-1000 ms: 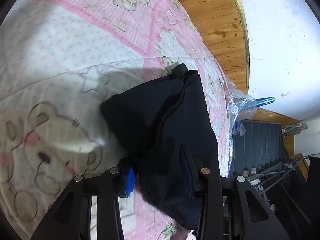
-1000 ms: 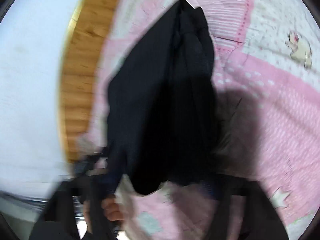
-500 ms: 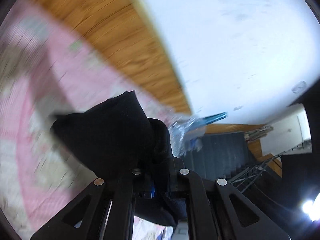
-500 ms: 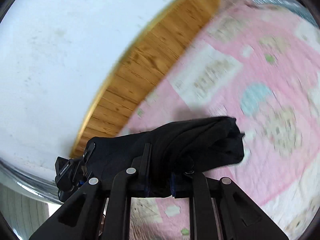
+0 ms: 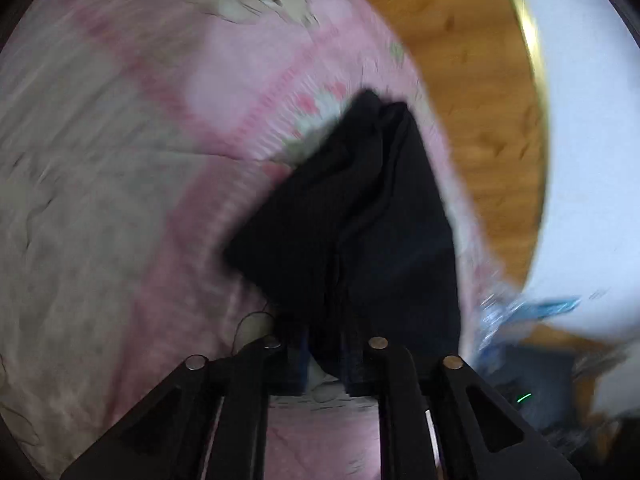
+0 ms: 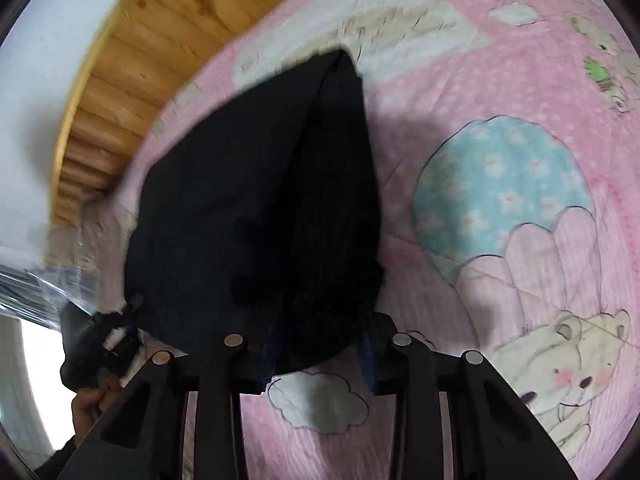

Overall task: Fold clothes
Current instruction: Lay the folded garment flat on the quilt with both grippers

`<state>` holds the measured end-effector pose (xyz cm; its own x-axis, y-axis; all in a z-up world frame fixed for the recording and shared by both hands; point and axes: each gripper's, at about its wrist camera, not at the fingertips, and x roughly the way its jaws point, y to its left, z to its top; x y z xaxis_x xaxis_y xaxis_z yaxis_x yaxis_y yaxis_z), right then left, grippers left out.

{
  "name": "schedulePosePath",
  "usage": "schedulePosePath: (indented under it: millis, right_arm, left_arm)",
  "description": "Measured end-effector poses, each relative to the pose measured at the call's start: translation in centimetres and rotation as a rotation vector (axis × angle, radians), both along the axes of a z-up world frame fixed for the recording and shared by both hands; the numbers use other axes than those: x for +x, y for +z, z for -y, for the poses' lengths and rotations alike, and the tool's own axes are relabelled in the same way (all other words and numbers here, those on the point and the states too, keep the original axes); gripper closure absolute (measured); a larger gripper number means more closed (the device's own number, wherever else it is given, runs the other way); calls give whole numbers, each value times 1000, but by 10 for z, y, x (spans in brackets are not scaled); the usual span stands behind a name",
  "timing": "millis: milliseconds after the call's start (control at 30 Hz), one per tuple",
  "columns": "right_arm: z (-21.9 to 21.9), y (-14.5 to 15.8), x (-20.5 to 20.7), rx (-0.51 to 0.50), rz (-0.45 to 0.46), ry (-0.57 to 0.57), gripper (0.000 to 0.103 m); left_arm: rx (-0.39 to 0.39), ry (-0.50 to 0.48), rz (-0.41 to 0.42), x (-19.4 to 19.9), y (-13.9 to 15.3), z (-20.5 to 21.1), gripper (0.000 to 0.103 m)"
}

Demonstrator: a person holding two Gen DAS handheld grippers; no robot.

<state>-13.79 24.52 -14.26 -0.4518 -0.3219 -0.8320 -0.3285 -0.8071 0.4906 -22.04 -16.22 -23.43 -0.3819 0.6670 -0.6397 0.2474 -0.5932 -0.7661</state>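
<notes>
Left gripper (image 5: 324, 360) clamped on near edge of folded black fabric garment (image 5: 360, 216). Right gripper (image 6: 316, 364): fingers part spread, garment (image 6: 260, 208) draped betw. them; grip cannot tell. Garment lies over pink quilted bear-print bedspread (image 6: 500, 100), near wooden plank headboard (image 6: 152, 36) on far side. Left-wrist view blurred.

My left wrist feed is heavily motion-smeared; the right is sharper, blurred mainly at left. Soft, even daylight; the black garment (image 6: 256, 208) throws a shadow onto the pink quilt (image 6: 500, 92). Fisheye edges curve.
</notes>
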Motion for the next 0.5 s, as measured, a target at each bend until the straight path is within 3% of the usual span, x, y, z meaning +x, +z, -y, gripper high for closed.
schedulePosePath:
  millis: [67,200,300,367,433,500]
  right_arm:
    - [-7,22,17,90,-35,-25,68]
    - [1,53,34,155,-116,-24,68]
    - [25,68,26,218,-198,42,68]
    - [43,61,10,209,-206,123,68]
    - [59,40,-7,200,-160,206,75]
    - [73,8,-21,253,-50,269,80]
  left_arm:
    - [-40,10,-17,5,13,7,80]
    - [-48,43,-65,12,38,18,75]
    - [-20,-2,-66,13,43,1,73]
    - [-29,-64,-78,13,45,-21,72]
    - [-140,-105,-118,4,48,-39,72]
    - [-277,-99,-120,-9,43,-42,72]
